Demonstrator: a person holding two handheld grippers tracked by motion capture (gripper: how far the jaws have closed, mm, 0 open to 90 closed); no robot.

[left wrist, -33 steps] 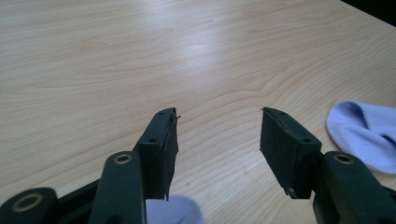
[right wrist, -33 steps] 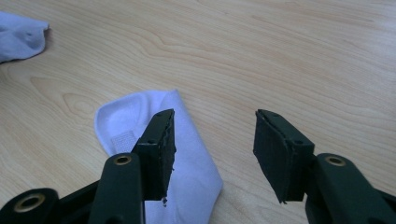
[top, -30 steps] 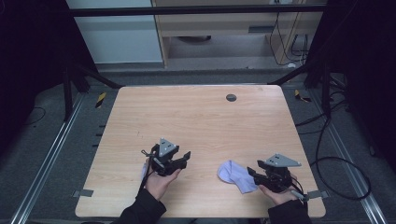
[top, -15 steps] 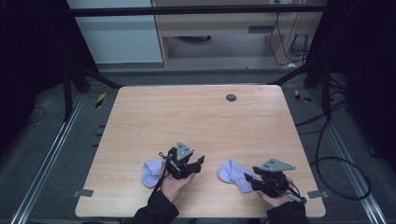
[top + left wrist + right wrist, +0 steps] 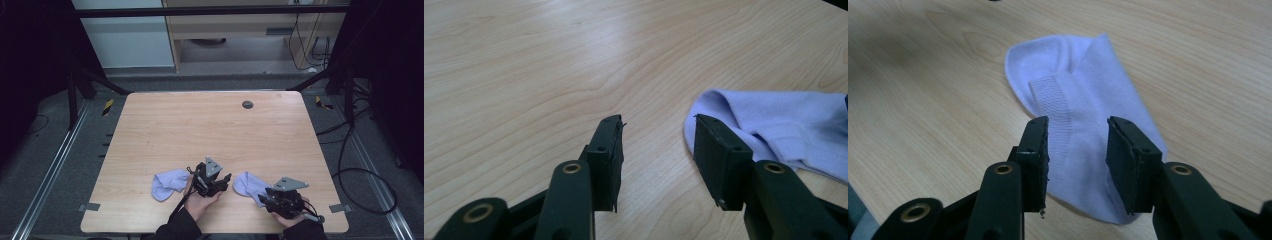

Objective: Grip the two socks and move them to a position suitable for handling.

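Since the earlier frames, the left gripper has travelled rightward from the left sock, leaving it uncovered on the table; both sets of jaws have just been closing.

High view: two pale lilac socks lie near the near edge. The left sock rests flat to the left of the left gripper, apart from it. The right sock lies between the two grippers, with the right gripper at its near-right end.

Left gripper view: the left gripper holds its jaws moderately apart over bare wood, nothing between them; the right sock lies just right of the right-hand jaw, probably being approached at its rounded end.

Right gripper view: the right gripper straddles the right sock with jaws part-way closed; the pads seem not yet to press the fabric, though the angle leaves this uncertain. The ribbed cuff is folded over, facing the camera.

Surface and room: light wood-grain tabletop with a dark round insert near the far edge; dark floor, cables and metal rails surround it.
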